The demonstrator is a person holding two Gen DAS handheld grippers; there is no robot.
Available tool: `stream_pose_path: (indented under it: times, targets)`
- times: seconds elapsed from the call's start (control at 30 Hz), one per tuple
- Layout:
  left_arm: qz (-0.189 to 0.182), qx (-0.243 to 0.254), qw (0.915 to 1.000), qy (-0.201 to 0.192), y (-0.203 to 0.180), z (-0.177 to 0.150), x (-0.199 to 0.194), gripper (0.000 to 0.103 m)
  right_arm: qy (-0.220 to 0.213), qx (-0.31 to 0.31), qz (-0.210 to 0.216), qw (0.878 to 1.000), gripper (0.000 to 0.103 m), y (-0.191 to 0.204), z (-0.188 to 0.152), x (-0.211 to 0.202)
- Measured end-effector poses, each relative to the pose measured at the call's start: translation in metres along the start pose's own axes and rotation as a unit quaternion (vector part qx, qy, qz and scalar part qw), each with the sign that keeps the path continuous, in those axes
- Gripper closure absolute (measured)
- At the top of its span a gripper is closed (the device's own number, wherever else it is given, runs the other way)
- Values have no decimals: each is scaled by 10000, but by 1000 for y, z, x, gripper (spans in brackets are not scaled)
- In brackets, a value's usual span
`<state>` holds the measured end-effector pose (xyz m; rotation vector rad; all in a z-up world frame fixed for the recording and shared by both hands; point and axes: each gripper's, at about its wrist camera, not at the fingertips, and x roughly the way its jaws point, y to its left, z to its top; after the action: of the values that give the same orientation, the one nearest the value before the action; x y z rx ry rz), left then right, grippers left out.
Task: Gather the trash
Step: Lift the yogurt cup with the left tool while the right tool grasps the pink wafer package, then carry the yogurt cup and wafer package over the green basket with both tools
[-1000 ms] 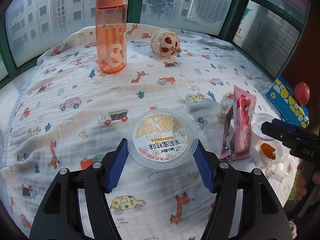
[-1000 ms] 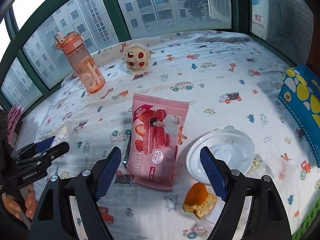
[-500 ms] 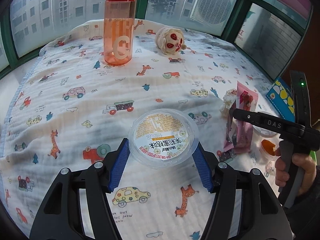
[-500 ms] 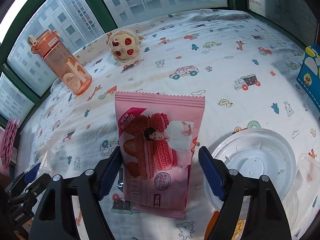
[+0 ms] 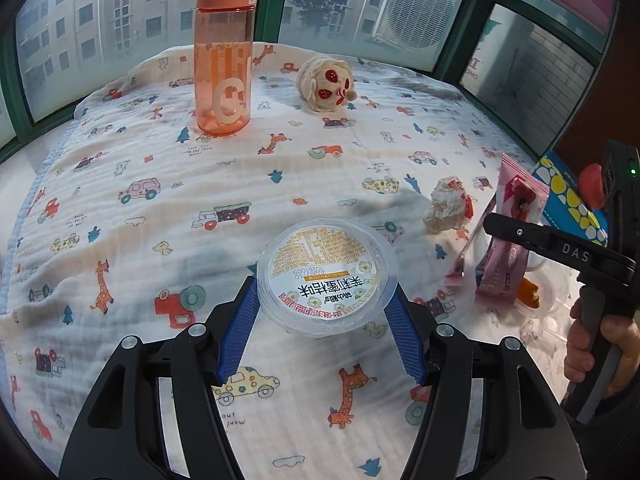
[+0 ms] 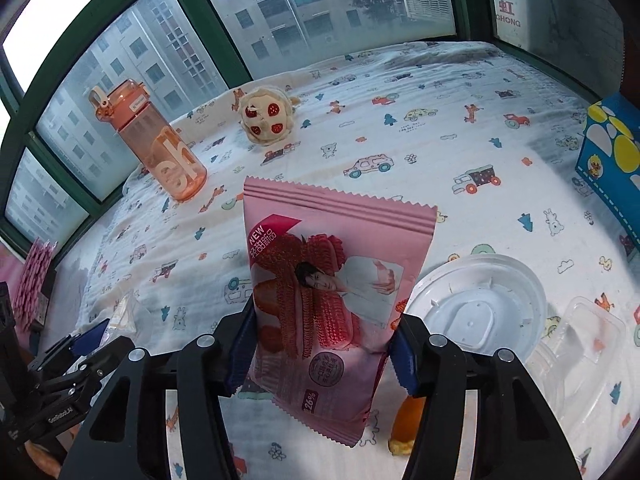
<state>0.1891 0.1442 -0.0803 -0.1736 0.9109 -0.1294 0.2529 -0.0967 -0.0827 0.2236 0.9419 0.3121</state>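
My left gripper (image 5: 322, 292) is shut on a round clear plastic cup (image 5: 326, 272) with a printed foil lid, its blue pads pressing both sides just above the cartoon-print cloth (image 5: 140, 240). My right gripper (image 6: 324, 320) is shut on a pink snack wrapper (image 6: 332, 272), which stands tilted up off the cloth. More trash lies nearby: a crumpled tissue (image 5: 446, 208), a white plastic lid (image 6: 476, 312), a clear plastic tray (image 6: 584, 344) and an orange food scrap (image 6: 408, 420) partly hidden under the right finger.
An orange water bottle (image 5: 222, 64) and a small plush toy (image 5: 326, 84) stand at the far side by the windows. A blue box (image 6: 612, 164) sits at the right edge. A person's hand (image 5: 592, 344) holds the right gripper's handle.
The right gripper slid forward around the pink wrapper, closed on it and raised it off the cloth. The left gripper kept its hold on the cup.
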Motion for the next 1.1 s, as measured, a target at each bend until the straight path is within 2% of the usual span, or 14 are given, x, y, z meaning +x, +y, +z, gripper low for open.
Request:
stream_pose_path:
  times: [0.27,0.5,0.8,1.1]
  targets:
    - [-179,178,9996,-84,-31,-4,-16,41,-379,76,93,9992,48,-18,-17,-60]
    - [-462,506,9976,-128,-79,-12,-27,41,-714,277,36,9971,48,-49,-38,-119]
    - [-926,994,9907,-99,-157,-21,-34,41,-1120,746,-367,9902,48,-110,-72,-189]
    - [-1443,1584,9768,-11,-239,-30,-36,41,-1413,1168,-1131,9765,47,-186,-110,-256]
